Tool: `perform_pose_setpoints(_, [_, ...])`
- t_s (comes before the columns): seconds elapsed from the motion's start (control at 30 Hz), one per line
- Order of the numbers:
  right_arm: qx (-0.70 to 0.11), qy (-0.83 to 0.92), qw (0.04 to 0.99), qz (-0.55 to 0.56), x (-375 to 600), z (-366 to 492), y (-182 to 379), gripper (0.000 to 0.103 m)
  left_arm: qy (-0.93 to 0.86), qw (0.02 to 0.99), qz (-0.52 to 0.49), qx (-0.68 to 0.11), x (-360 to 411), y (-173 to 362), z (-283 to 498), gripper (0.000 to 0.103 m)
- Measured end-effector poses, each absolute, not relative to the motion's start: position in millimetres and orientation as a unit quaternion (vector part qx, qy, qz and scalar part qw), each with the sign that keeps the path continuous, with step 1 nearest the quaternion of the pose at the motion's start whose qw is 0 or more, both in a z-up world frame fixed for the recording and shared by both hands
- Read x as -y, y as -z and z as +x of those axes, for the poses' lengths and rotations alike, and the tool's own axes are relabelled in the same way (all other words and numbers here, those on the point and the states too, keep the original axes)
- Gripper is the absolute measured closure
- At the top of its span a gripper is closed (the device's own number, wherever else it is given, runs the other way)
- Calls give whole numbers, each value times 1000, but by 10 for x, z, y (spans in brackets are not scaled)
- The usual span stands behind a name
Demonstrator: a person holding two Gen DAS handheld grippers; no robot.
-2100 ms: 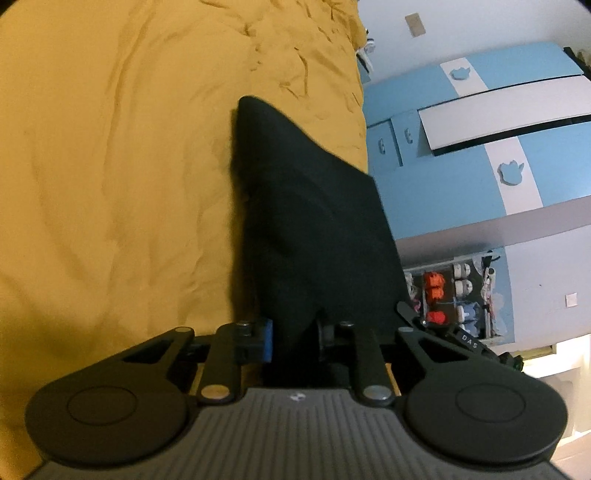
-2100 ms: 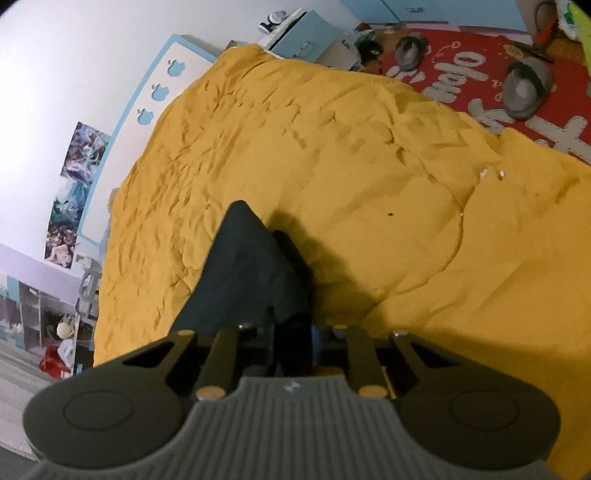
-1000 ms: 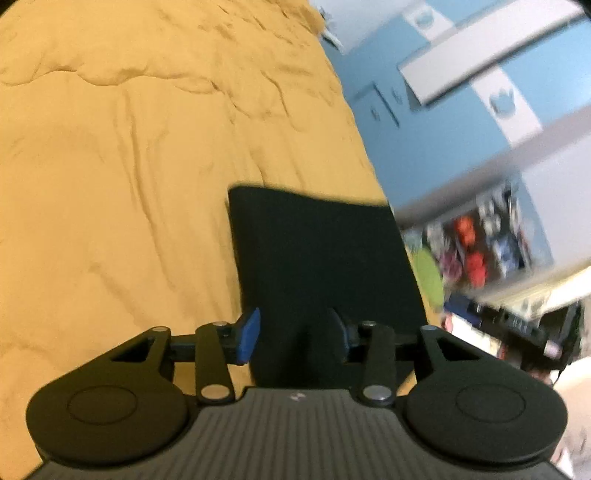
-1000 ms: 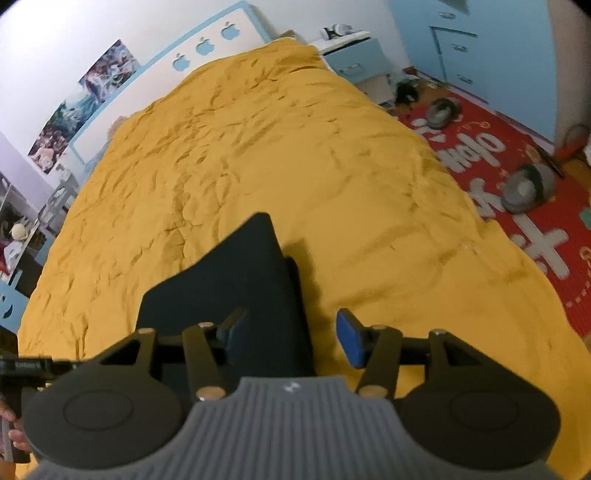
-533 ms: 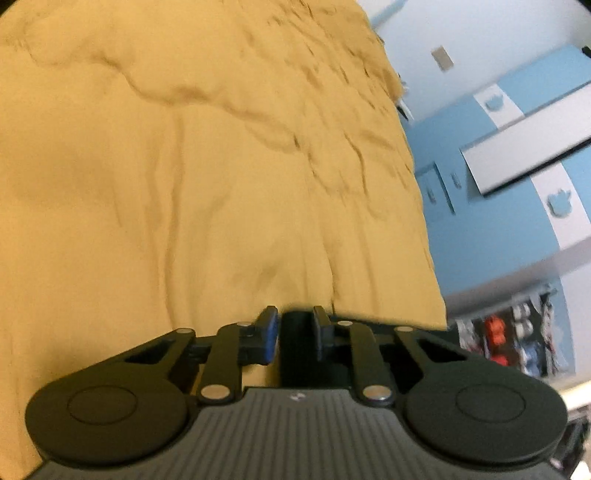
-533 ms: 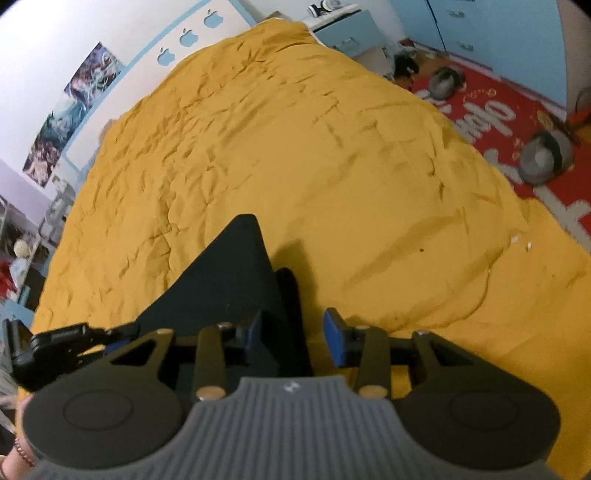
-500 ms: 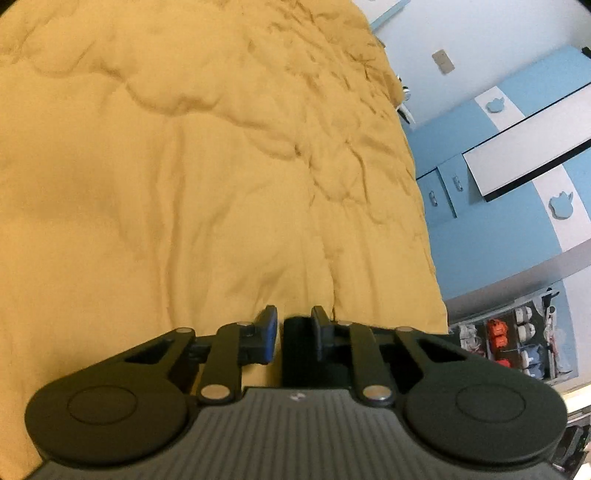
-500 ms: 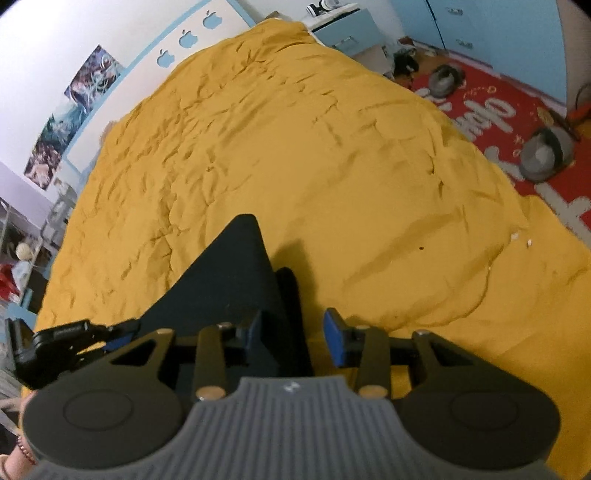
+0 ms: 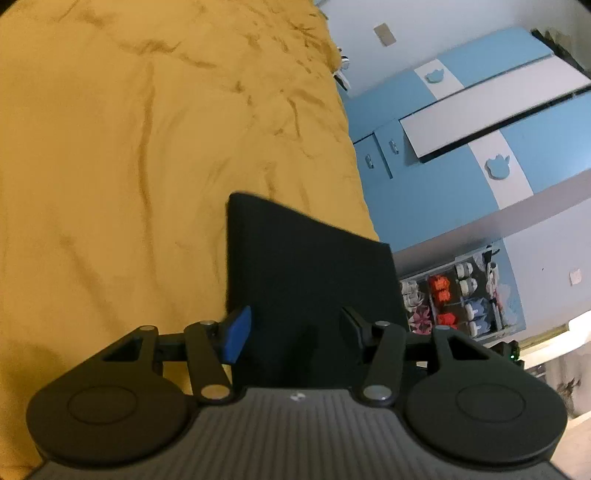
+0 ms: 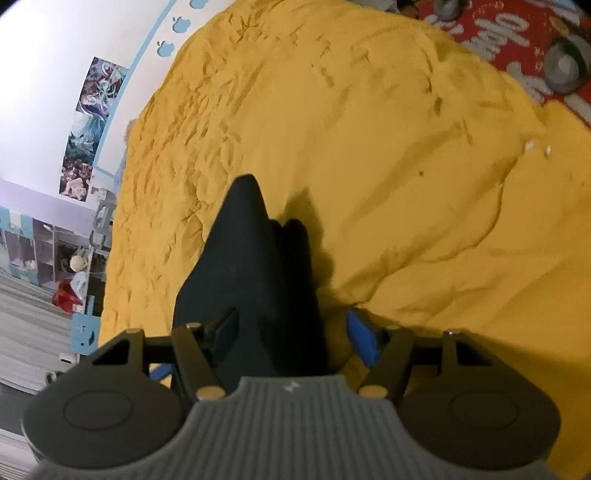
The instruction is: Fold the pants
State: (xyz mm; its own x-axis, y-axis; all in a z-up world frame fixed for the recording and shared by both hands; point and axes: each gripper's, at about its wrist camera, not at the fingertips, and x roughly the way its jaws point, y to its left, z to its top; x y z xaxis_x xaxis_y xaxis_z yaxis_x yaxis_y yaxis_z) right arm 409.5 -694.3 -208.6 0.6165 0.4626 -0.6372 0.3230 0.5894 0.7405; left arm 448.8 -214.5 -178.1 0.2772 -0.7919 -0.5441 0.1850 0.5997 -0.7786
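Note:
The black pants [image 9: 306,266] lie folded into a compact stack on the yellow bedspread [image 9: 129,147], near its edge. My left gripper [image 9: 293,325] is open, its fingers spread to either side of the stack's near end. In the right wrist view the pants [image 10: 251,266] show as a dark wedge with stacked layers on the bedspread [image 10: 369,147]. My right gripper [image 10: 291,330] is open too, fingers wide on both sides of the fabric. Neither gripper holds the pants.
A blue wardrobe [image 9: 461,140] and a shelf of small shoes [image 9: 450,299] stand past the bed's edge on the left gripper's side. A red rug [image 10: 517,33] with grey objects lies on the floor beyond the bed. Posters [image 10: 92,125] hang on the wall.
Both grippers have opened wide: the left was shut on the pants half a second ago, the right was partly open. The folded stack now rests on the bed.

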Motion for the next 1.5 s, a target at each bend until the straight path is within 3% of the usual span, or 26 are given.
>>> perform_pose_setpoints(0.1, [-431, -50, 773, 462, 6932, 4160, 2201, 49, 329, 725, -332, -507, 2142, 1940, 4539, 42])
perform_pose_setpoints(0.3, [-418, -68, 759, 495, 6935, 4244, 2426, 66, 324, 693, -376, -523, 2144, 2269, 4650, 58])
perform_pose_setpoints(0.33, [-416, -70, 757, 499, 6939, 4244, 2451, 68, 322, 689, -382, -526, 2121, 2311, 4655, 64])
perform_pose_setpoints(0.47, [-414, -78, 754, 503, 6946, 4235, 2462, 69, 317, 661, -421, -534, 1929, 2385, 4698, 65])
perform_pose_setpoints(0.57, [-417, -78, 756, 499, 6950, 4220, 2430, 69, 305, 687, -377, -540, 1820, 2244, 4696, 60])
perform_pose_setpoints(0.73, [-415, -72, 759, 496, 6937, 4236, 2439, 69, 315, 685, -363, -548, 1913, 2214, 4708, 42])
perform_pose_setpoints(0.9, [-417, -73, 759, 494, 6935, 4242, 2445, 69, 319, 693, -352, -543, 2174, 2325, 4722, 39])
perform_pose_setpoints(0.97, [-417, -73, 759, 494, 6938, 4240, 2455, 69, 316, 692, -360, -539, 2215, 2385, 4729, 41])
perform_pose_setpoints(1.07, [-413, -72, 759, 498, 6942, 4224, 2465, 71, 319, 697, -359, -533, 2222, 2391, 4706, 54])
perform_pose_setpoints(1.23, [-402, -73, 772, 487, 6903, 4178, 2346, 86, 322, 702, -363, -521, 2119, 2301, 4656, 79])
perform_pose_setpoints(1.33, [-396, -67, 782, 477, 6847, 4163, 2212, 90, 329, 718, -344, -508, 2135, 2103, 4622, 85])
perform_pose_setpoints(1.5, [-392, -62, 799, 452, 6688, 4095, 1846, 91, 335, 741, -309, -493, 2108, 1713, 4518, 85])
